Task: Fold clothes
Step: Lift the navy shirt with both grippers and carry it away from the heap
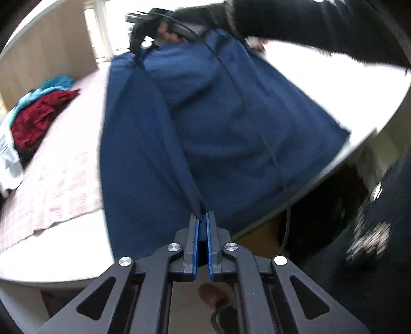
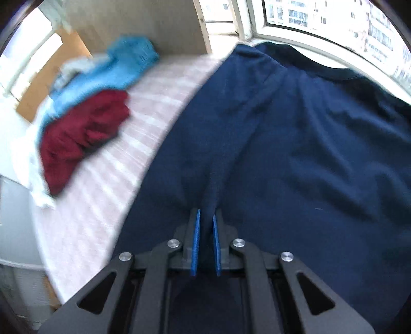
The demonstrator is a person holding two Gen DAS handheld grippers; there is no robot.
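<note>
Left gripper (image 1: 203, 218): jaws pinched tight on a bunched corner of the navy garment (image 1: 205, 123), low centre of the left wrist view.
Right gripper (image 2: 206, 218): jaws narrow, clamping a fold of the same garment; also seen at the top of the left wrist view (image 1: 143, 33).
Navy garment: stretched between both grippers, filling the middle of both views, over the bed (image 1: 59, 174).
Clothes pile (image 2: 84, 113): red and light blue pieces, upper left, apart from the garment.
Sleeve (image 1: 295, 20): dark, top right.

Motion blur smears the clothes pile (image 2: 84, 123), and the navy garment (image 2: 295, 154) runs past the frame's right edge.
</note>
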